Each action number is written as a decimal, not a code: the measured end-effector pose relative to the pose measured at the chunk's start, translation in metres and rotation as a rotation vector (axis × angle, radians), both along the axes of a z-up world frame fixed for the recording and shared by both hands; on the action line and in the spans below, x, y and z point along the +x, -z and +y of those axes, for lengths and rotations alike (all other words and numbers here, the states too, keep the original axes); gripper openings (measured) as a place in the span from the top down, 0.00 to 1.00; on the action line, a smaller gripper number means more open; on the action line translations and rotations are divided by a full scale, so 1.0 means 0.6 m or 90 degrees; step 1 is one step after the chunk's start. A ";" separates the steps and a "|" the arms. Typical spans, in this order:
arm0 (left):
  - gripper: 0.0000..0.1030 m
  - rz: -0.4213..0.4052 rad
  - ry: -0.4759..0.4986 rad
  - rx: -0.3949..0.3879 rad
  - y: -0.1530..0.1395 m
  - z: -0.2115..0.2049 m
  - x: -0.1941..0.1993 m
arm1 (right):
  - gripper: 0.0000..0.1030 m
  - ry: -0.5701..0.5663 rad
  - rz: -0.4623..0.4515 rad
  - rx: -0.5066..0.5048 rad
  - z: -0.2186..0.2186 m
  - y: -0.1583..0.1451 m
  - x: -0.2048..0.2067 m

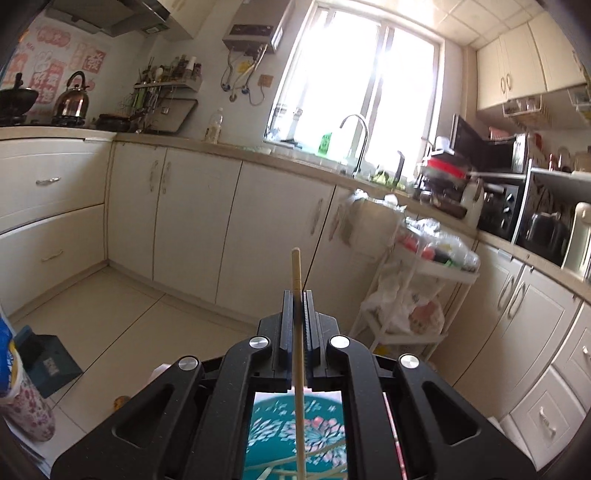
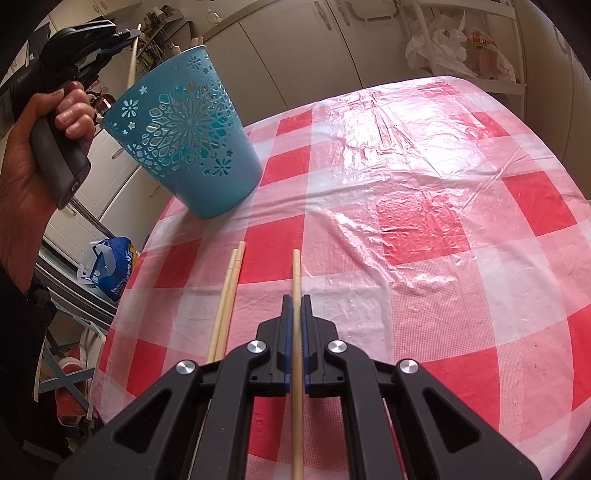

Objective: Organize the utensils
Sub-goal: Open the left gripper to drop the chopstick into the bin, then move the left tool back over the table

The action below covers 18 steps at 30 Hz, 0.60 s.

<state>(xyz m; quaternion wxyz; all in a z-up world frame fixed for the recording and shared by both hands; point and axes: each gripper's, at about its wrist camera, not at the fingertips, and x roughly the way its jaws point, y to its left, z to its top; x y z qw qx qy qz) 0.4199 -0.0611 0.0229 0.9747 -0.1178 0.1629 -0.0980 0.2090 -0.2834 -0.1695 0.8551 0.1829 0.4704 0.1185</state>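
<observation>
At the far left of the right wrist view, the left gripper (image 2: 127, 35) is held up in a person's hand (image 2: 44, 122), above the rim of the blue cup (image 2: 184, 125). Its jaws are pressed together on one chopstick (image 2: 132, 62), which hangs down just outside the cup's rim. In the left wrist view that same stick (image 1: 297, 332) is seen pinched between the jaws, with the cup's patterned inside below. If the stick is let go before its tip is over the opening, it could be dropped outside the cup. The cup is light and full of holes, so it could be tipped over by a bump. A few stick ends are already seen poking out of the cup.

Further right, two loose chopsticks (image 2: 227, 295) are left lying side by side on the checked tablecloth (image 2: 424, 184), near the table's edge. They could be knocked to the floor by a sleeve.

In the middle, the right gripper (image 2: 295, 314) is shut tight on another chopstick (image 2: 296, 273). The stick is thin and smooth, so it could be twisted or slid out of the grip.
</observation>
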 end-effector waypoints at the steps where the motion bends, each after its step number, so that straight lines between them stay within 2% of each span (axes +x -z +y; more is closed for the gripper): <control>1: 0.95 0.008 0.001 0.002 0.006 0.001 0.001 | 0.95 0.000 0.000 0.000 0.000 0.000 0.000; 6: 0.95 0.043 0.013 0.023 0.029 0.004 -0.009 | 0.95 0.000 0.000 -0.001 0.000 0.000 0.000; 8: 0.89 0.056 0.019 0.034 0.034 0.008 -0.019 | 0.95 -0.001 0.000 0.000 0.000 0.000 0.000; 10: 0.68 0.062 0.014 0.044 0.038 0.019 -0.038 | 0.95 -0.003 0.000 -0.004 0.001 0.000 0.001; 12: 0.56 0.058 -0.001 0.048 0.040 0.037 -0.074 | 0.95 -0.008 0.000 -0.017 0.006 -0.002 0.000; 14: 0.50 0.047 -0.005 0.050 0.044 0.054 -0.119 | 0.95 -0.017 -0.006 -0.048 0.016 -0.005 -0.001; 16: 0.40 0.046 -0.005 0.055 0.058 0.066 -0.161 | 0.95 -0.030 -0.013 -0.088 0.030 -0.007 -0.003; 18: 0.36 0.069 0.015 0.063 0.088 0.071 -0.202 | 0.95 -0.045 -0.023 -0.139 0.046 -0.011 -0.006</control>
